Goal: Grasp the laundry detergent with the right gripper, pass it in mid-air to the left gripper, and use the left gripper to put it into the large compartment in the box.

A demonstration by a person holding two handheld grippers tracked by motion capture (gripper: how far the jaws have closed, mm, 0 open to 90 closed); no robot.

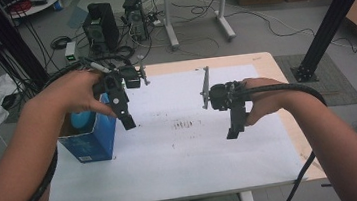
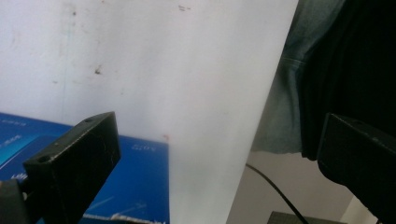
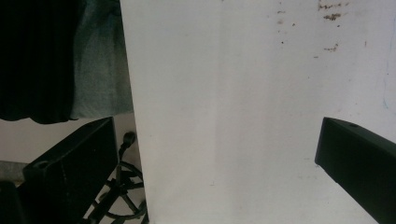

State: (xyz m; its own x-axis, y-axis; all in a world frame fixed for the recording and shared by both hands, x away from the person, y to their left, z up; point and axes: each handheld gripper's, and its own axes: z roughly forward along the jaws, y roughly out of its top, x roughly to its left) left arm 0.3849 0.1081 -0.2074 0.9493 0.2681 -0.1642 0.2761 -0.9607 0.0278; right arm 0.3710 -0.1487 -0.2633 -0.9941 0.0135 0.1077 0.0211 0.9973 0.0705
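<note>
**Blue box at the left edge, both tongs released above the sheet**

Starting at the left of the high view, we see a blue box (image 1: 90, 140) standing upright on the white sheet (image 1: 186, 150) that covers the table (image 1: 274, 70), close to the sheet's left edge. Its top is open, and inside we can make out something light blue (image 1: 82, 119) with a rounded top; what it is we cannot tell, since the left hand (image 1: 72, 91) hides part of the opening.

Just over the box's right upper corner hangs the left gripper (image 1: 127, 121), its jaws pointing down and toward the person. In the left gripper view its two black jaws stand wide apart, released, with nothing between them. Beneath the left-hand jaw in that view we see the printed side of the blue box (image 2: 140, 186), and past it the bare white sheet (image 2: 187, 70), lightly speckled.

Toward the middle of the sheet in the high view we note a small patch of dark specks (image 1: 184, 125).

Further right, the right hand (image 1: 262, 99) holds the right gripper (image 1: 235, 130) above the sheet, well apart from the box. Its jaws also point down and toward the person. In the right gripper view they are spread wide, released and grasping nothing, with the white sheet (image 3: 233, 116) below them and a few brown specks (image 3: 331, 16) near the top corner.
</note>
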